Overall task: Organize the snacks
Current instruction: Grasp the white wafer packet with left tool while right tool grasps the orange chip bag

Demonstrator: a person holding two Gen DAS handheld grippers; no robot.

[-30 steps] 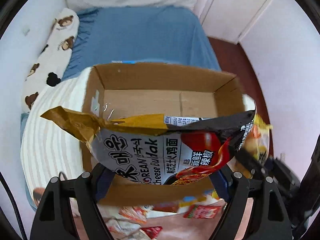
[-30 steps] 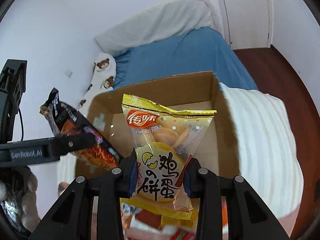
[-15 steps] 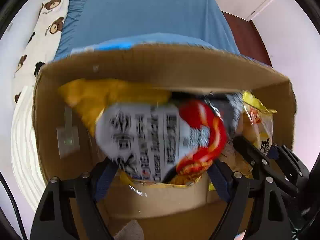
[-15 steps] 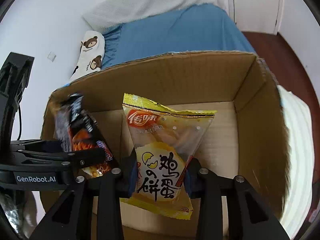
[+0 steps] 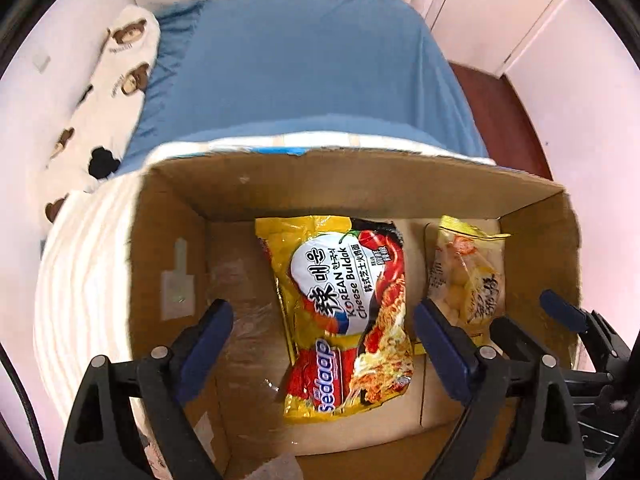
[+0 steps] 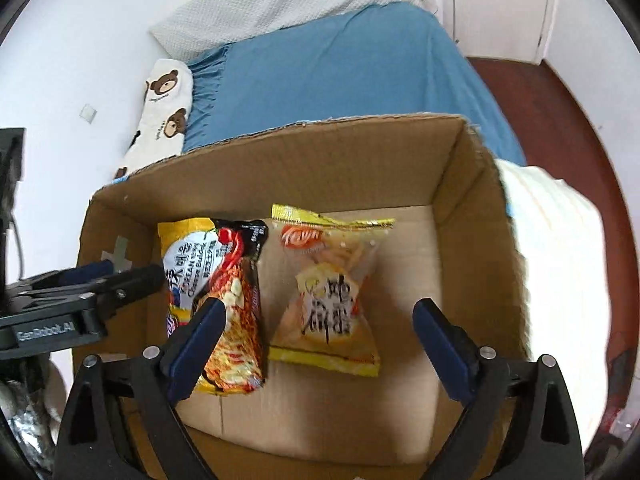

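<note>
A yellow and black Korean cheese noodle packet (image 5: 344, 312) lies flat on the floor of an open cardboard box (image 5: 360, 184). A yellow egg-biscuit bag (image 5: 466, 276) lies to its right. My left gripper (image 5: 324, 348) hangs open above the noodle packet, holding nothing. In the right wrist view the noodle packet (image 6: 218, 300) and the biscuit bag (image 6: 328, 292) lie side by side in the box (image 6: 472, 216). My right gripper (image 6: 316, 336) is open above the biscuit bag. The left gripper (image 6: 120, 280) shows at the left.
The box stands on a white ribbed cover (image 5: 80, 272). Behind it is a bed with a blue sheet (image 5: 304, 72) and a bear-print pillow (image 5: 108, 96). A white door (image 6: 500, 4) and dark red floor (image 6: 560, 120) lie to the right.
Both grippers opened and let go of their packets. The noodle packet and biscuit bag dropped onto the box floor. Both grippers rose a little.
</note>
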